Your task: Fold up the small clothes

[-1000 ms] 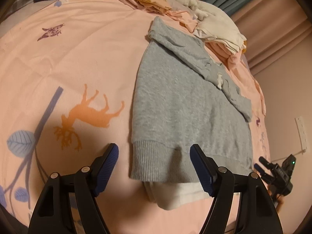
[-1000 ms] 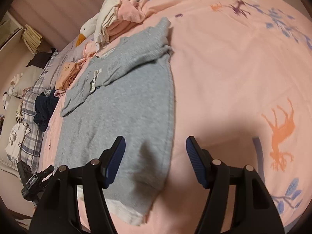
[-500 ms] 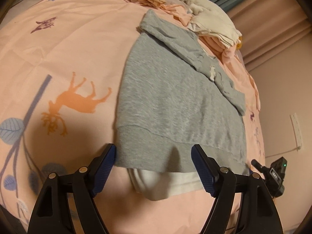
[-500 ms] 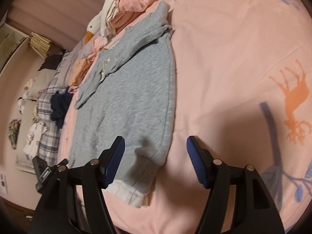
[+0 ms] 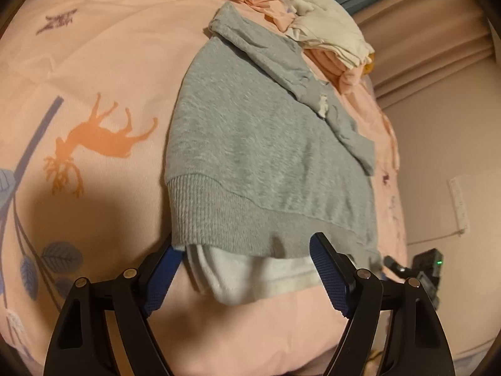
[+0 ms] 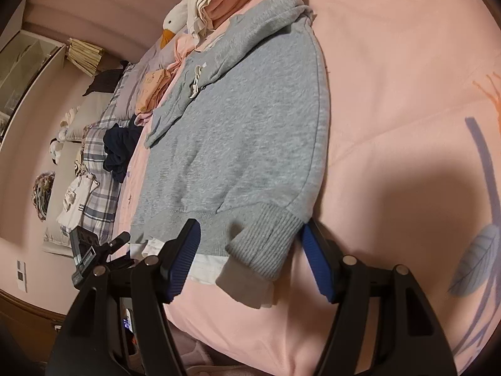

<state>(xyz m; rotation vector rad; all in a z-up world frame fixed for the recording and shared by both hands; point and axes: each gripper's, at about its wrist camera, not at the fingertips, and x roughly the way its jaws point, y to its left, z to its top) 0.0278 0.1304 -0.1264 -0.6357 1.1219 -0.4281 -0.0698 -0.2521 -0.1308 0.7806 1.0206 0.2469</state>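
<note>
A grey sweatshirt (image 5: 263, 144) lies flat on the pink bed sheet (image 5: 94, 62), sleeves folded across its upper part, with a white inner hem (image 5: 250, 279) sticking out below its ribbed waistband. My left gripper (image 5: 247, 269) is open, its jaws on either side of the hem's left corner. In the right wrist view the same sweatshirt (image 6: 244, 119) shows, and my right gripper (image 6: 250, 257) is open around the ribbed right corner (image 6: 266, 244) of the waistband. Neither gripper has closed on the fabric.
A pile of pink and white clothes (image 5: 332, 40) and a white goose toy (image 6: 175, 22) lie beyond the sweatshirt. A dark garment (image 6: 119, 150) rests on a plaid pillow (image 6: 97, 200). The other gripper (image 5: 419, 269) shows at the bed's edge.
Both grippers moved forward and down to the sweatshirt's bottom hem; its corners now sit between the open jaws. The sweatshirt has not moved.
</note>
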